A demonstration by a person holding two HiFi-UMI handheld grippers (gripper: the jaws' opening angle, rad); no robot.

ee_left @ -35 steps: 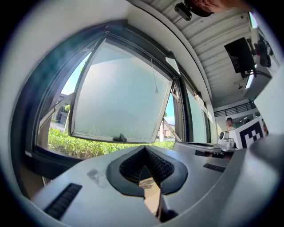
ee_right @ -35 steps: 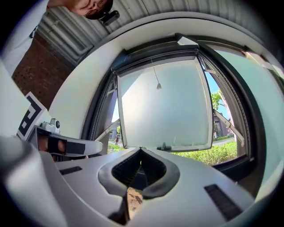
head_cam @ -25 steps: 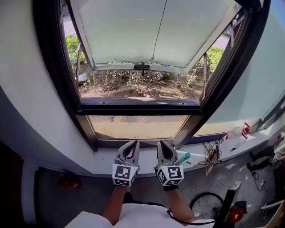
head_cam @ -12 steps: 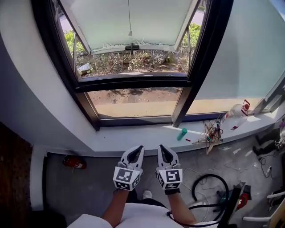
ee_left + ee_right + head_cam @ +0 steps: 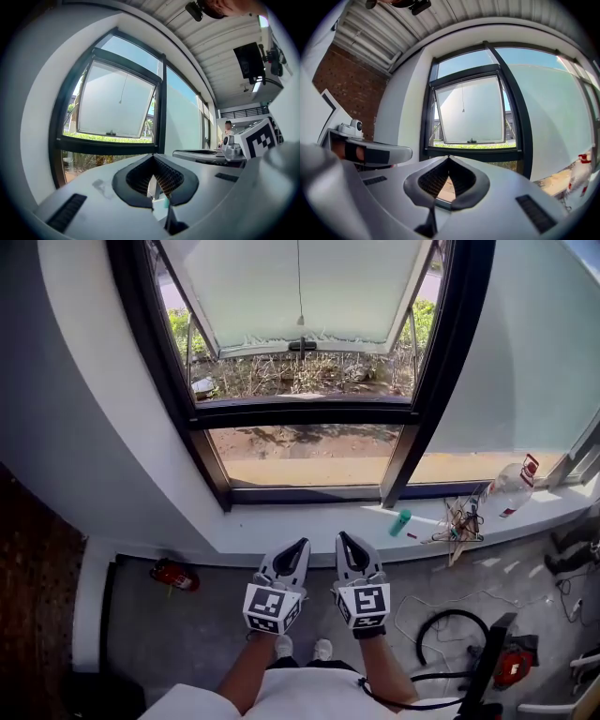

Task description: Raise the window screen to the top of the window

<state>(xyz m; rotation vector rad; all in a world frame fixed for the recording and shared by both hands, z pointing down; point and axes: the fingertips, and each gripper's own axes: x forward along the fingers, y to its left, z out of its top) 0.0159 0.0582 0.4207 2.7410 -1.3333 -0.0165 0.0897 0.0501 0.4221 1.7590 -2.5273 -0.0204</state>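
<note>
Left hand-held gripper (image 5: pixel 302 545) hangs near, over the floor short of the sill (image 5: pixel 309 521), its jaws pressed together with nothing between them. Far beyond it, in the middle of the window (image 5: pixel 300 415), a thin pull cord (image 5: pixel 300 287) with a small bead drops from the top of the frame, in front of the frosted sash (image 5: pixel 234 287) that tilts outward. No window screen stretches across the opening, so it is probably gathered at the top, out of sight. Such a screen should be light, limp and easy to tear. The bead is the safest place to pinch, since bare cord looks slippery. Right hand-held gripper (image 5: pixel 342 538), just beside the left, is likewise closed and empty. A plastic bottle (image 5: pixel 511 488) lies on the sill at far right.
</note>
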